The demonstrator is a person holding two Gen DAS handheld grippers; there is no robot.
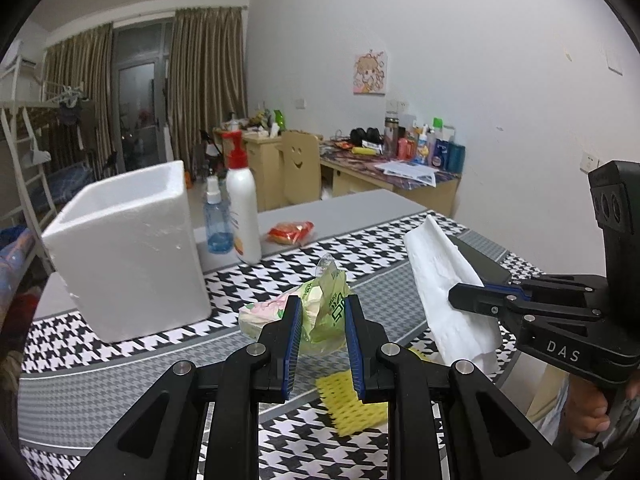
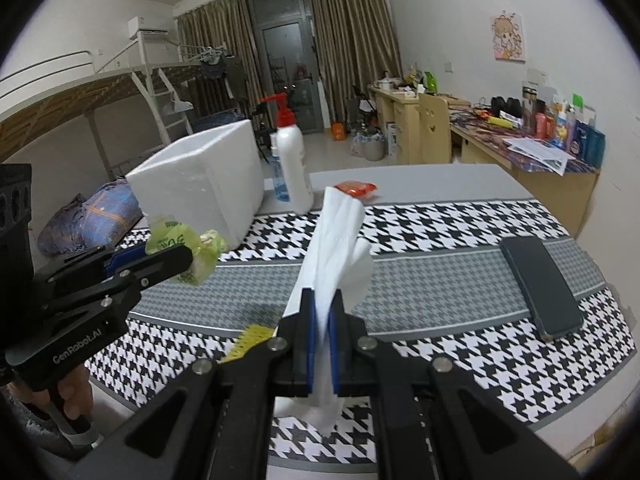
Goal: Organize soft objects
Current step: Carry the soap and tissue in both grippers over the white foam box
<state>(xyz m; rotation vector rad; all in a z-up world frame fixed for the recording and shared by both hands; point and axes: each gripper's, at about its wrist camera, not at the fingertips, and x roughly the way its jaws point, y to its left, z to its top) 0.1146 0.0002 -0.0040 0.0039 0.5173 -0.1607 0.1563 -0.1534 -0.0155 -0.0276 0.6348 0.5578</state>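
Note:
My left gripper (image 1: 322,304) is shut on a green tissue packet (image 1: 320,312) and holds it above the table; the packet also shows in the right wrist view (image 2: 180,248). My right gripper (image 2: 322,296) is shut on a white paper tissue (image 2: 336,240), which stands up above the jaws; it also shows in the left wrist view (image 1: 444,292). A white foam box (image 1: 128,248) stands open-topped on the table's left. A yellow sponge cloth (image 1: 352,404) lies on the table below both grippers.
A white pump bottle (image 1: 242,208) and a blue spray bottle (image 1: 218,220) stand behind the foam box. A red snack packet (image 1: 290,233) lies farther back. A black phone (image 2: 540,284) lies on the houndstooth tablecloth (image 2: 460,340) at the right.

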